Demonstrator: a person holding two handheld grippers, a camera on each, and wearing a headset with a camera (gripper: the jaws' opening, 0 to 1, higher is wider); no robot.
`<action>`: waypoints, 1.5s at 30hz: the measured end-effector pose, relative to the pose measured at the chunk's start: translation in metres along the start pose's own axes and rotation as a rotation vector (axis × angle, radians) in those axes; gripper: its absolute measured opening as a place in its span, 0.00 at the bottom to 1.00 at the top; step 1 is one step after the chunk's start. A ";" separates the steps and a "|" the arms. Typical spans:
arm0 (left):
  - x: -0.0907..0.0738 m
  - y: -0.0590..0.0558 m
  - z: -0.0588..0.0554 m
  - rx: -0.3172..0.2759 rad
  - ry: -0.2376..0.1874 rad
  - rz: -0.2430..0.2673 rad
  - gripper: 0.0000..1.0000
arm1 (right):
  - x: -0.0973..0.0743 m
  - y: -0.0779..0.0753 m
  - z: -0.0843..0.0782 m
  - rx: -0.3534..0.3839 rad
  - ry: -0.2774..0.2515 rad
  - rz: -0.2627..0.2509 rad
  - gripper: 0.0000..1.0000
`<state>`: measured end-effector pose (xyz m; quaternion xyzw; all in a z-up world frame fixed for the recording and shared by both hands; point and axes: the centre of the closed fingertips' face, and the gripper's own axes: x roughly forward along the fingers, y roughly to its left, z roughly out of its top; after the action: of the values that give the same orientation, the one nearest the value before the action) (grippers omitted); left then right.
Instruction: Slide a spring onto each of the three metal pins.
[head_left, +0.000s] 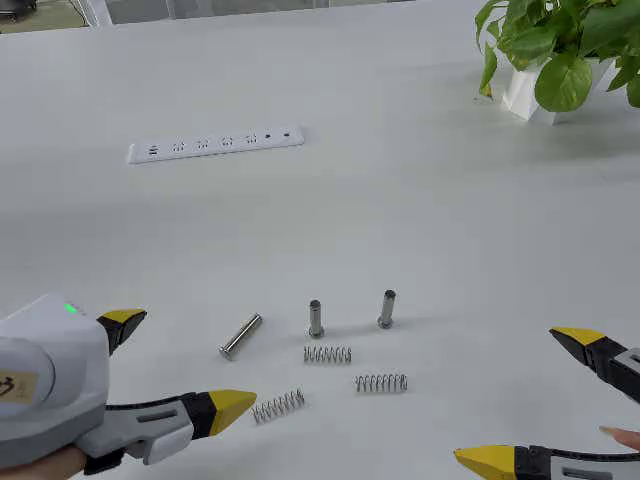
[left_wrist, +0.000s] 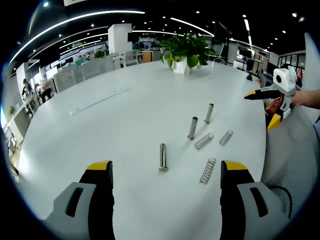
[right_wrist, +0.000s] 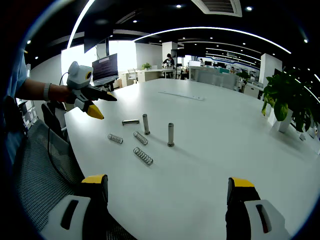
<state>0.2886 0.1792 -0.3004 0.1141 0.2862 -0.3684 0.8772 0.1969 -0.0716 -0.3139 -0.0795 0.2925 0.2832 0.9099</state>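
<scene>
Three metal pins are on the white table: one lying flat and two upright. Three springs lie loose in front of them. My left gripper is open at the near left, just left of the nearest spring and touching nothing. Its own view shows the flat pin and a spring between its yellow fingertips. My right gripper is open at the near right, well clear of the pins and springs.
A white power strip lies farther back on the left. A potted plant in a white pot stands at the far right corner. Bare table lies between them and the pins.
</scene>
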 end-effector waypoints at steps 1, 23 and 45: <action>0.002 0.000 0.001 0.008 0.005 -0.008 0.86 | 0.000 0.000 0.000 -0.004 0.000 -0.001 0.99; 0.048 0.002 0.020 0.127 0.141 -0.082 0.54 | 0.000 -0.001 0.000 -0.002 -0.003 -0.003 0.99; 0.079 0.006 -0.010 0.055 0.282 -0.078 0.19 | 0.001 0.000 -0.001 -0.010 0.006 0.001 0.96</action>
<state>0.3334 0.1418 -0.3551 0.1775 0.4006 -0.3900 0.8099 0.1971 -0.0714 -0.3149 -0.0845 0.2938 0.2850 0.9084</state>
